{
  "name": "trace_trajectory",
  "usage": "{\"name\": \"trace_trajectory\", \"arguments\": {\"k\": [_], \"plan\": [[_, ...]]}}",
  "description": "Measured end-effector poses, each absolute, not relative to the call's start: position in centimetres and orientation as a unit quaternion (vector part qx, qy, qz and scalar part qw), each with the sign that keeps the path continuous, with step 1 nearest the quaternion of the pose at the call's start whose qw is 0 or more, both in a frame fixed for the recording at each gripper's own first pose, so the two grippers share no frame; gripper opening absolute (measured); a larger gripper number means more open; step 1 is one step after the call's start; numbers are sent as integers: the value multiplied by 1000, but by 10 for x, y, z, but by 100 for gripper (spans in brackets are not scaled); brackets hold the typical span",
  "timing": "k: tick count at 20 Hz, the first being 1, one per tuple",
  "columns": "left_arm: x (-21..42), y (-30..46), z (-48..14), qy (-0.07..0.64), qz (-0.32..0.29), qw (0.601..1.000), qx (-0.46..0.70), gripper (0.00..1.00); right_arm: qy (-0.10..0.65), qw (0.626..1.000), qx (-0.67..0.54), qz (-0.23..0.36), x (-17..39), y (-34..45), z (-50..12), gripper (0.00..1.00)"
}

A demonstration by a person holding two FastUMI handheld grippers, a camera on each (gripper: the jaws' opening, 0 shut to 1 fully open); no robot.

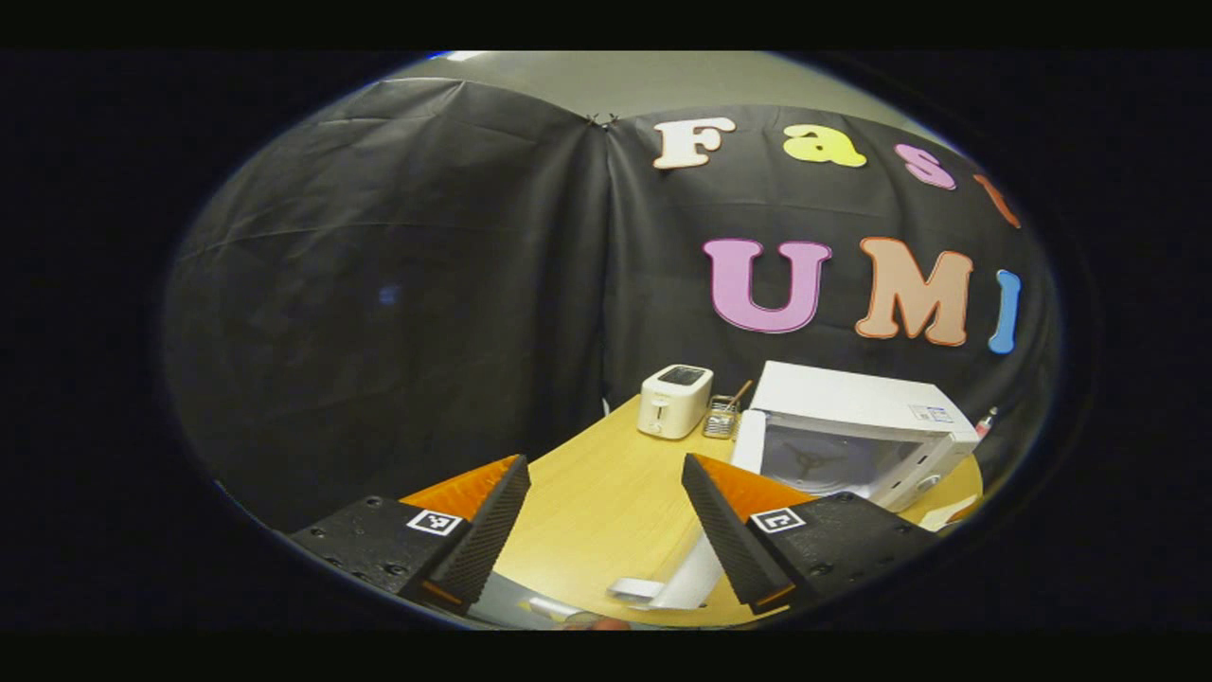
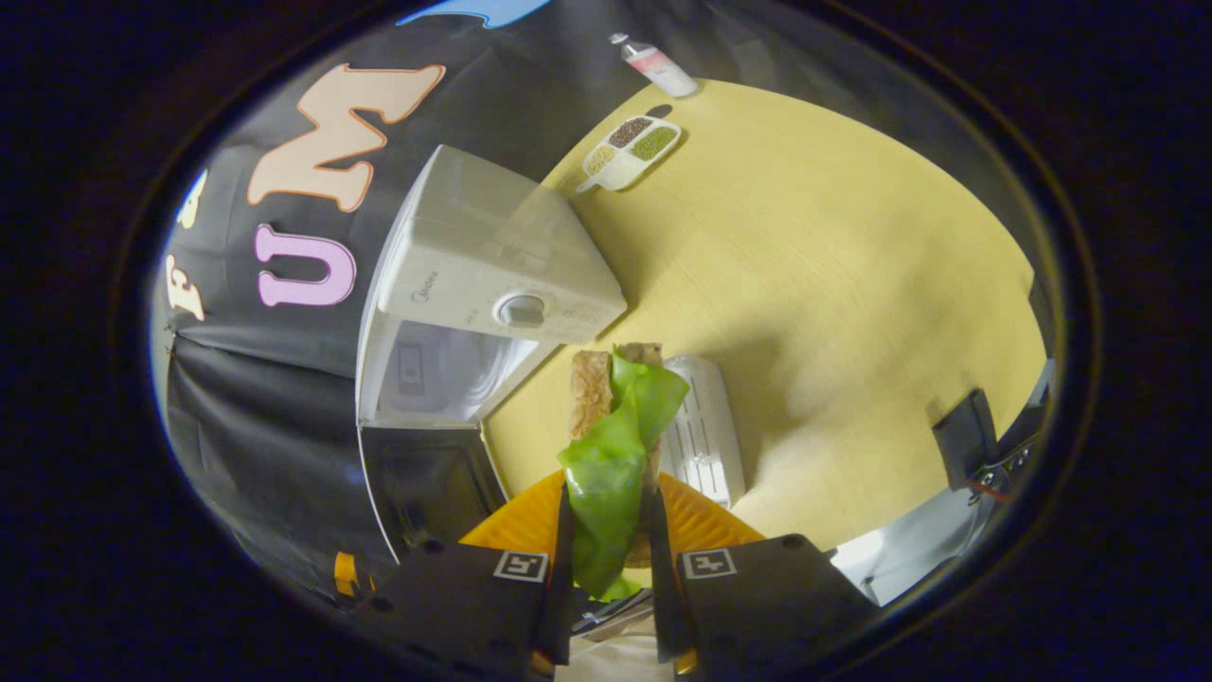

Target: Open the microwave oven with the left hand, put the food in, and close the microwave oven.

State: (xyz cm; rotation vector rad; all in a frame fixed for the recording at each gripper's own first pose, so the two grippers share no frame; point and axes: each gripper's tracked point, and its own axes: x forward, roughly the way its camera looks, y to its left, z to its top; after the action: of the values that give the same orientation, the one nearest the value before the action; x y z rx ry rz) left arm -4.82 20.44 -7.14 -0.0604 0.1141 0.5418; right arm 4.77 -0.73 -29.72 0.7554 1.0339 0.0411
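The left gripper (image 1: 606, 526) hangs above the wooden surface (image 1: 606, 493) with its fingers spread wide and nothing between them. Ahead of it in the left gripper view stands the white microwave (image 1: 857, 398), its door (image 1: 701, 559) swung fully open toward the camera, so the cavity (image 1: 819, 459) with its turntable hub is exposed. A white toaster (image 1: 674, 401) sits to the left of the microwave near the booth's wall, and a small wire rack (image 1: 721, 417) with sticks in it stands between the two.

The right gripper (image 2: 606, 559) has its fingers drawn narrow and pressed on the food (image 2: 615, 445), a sandwich with a green lettuce leaf hanging over its bread. In the right gripper view the sandwich is held in the air above the surface (image 2: 833, 284), just in front of the microwave (image 2: 492, 256), whose cavity (image 2: 445, 369) is open and whose dark door (image 2: 431, 483) hangs out at the lower left. A white slatted tray (image 2: 705, 431) lies on the surface just behind the sandwich. Farther off, a divided dish (image 2: 630, 152) of grains and a small bottle (image 2: 653, 64) rest near the edge of the surface
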Motion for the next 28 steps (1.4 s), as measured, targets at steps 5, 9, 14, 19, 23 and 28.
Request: {"name": "trace_trajectory", "arguments": {"k": [5, 9, 14, 19, 23, 28], "plan": [[-21, 227, -83, 71, 211, 974, -28, 94, 465, 807, 363, 8, 19, 46, -291, 37], [3, 241, -88, 81, 165, 983, -14, 94, 464, 802, 375, 13, 4, 100, -293, 30], [25, 242, -96, 82, 111, 990, -9, 94, 459, 796, 394, 30, -4, 171, -298, 30], [32, 242, -106, 88, 89, 992, -16, 95, 421, 799, 427, 52, 22, 227, -298, 37], [28, 242, -110, 92, 88, 992, -22, 95, 394, 800, 445, 85, 63, 262, -304, 36], [17, 257, -119, 102, 114, 988, -28, 95, 332, 807, 480, 87, 132, 277, -312, 36]]}}
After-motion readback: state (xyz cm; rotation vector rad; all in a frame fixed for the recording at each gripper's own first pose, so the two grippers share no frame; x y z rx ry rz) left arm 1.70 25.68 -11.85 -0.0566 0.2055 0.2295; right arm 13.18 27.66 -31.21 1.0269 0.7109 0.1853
